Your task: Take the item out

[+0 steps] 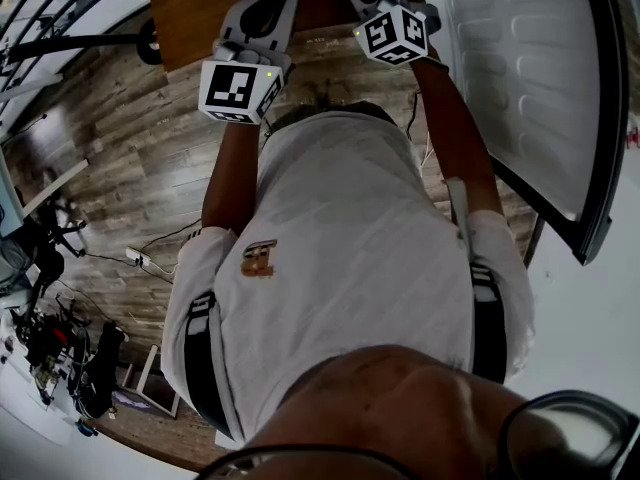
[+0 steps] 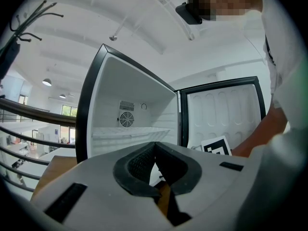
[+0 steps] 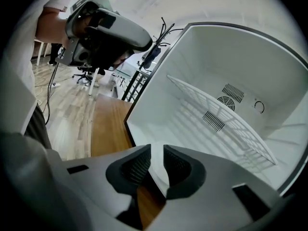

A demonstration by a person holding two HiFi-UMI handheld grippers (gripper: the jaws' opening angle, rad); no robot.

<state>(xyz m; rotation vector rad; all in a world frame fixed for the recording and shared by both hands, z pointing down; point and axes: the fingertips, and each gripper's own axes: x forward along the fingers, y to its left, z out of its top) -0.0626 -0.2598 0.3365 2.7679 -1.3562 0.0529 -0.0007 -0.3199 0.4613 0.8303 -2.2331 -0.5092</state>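
A small white fridge [image 2: 108,105] stands open on a wooden top [image 3: 108,124]. Its inside shows only a wire shelf [image 3: 216,119] and a round fan grille [image 2: 127,120]; I see no item in it. The door [image 1: 520,78] is swung out to the right. My left gripper [image 2: 155,146] points level at the opening, jaws shut with nothing in them. My right gripper [image 3: 157,150] tilts down toward the fridge floor, its jaws a narrow slit apart and empty. In the head view only the two marker cubes [image 1: 238,88] [image 1: 397,34] and the arms show; the jaws are hidden.
The fridge door's dark rim [image 2: 180,124] stands close to the right arm. Below is a wood floor with cables and a power strip [image 1: 137,258], and gear at the left [image 1: 50,338]. Office chairs [image 3: 82,76] and a black railing [image 2: 29,143] lie beyond.
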